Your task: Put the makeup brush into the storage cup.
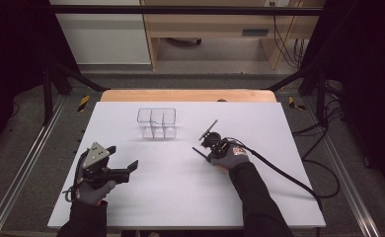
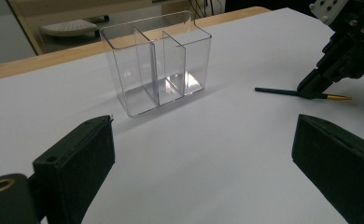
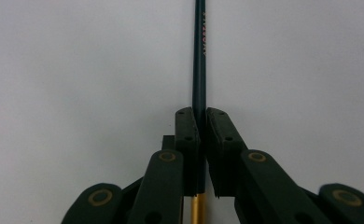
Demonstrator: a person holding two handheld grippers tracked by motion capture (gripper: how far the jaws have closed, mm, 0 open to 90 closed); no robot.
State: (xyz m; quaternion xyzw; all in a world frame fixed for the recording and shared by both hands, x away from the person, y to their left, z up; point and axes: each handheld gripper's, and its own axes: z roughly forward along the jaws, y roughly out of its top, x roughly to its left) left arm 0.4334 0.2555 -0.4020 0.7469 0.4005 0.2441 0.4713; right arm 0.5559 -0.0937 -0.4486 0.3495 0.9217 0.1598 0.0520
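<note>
The pencil lies flat on the tabletop, to the right of the clear organizer and nearer me. My right gripper has its fingers clamped on the shaft near the gold end, so the long dark part runs straight out ahead of them. The organizer stands upright, three open compartments, well apart from the pencil. My left gripper hovers on the organizer's near left, fingers spread wide, holding nothing. The right hand carries this move.

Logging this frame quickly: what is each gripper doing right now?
Left gripper: open, holding nothing, above the white table.
Right gripper: shut on the dark green pencil, low at the table.
</note>
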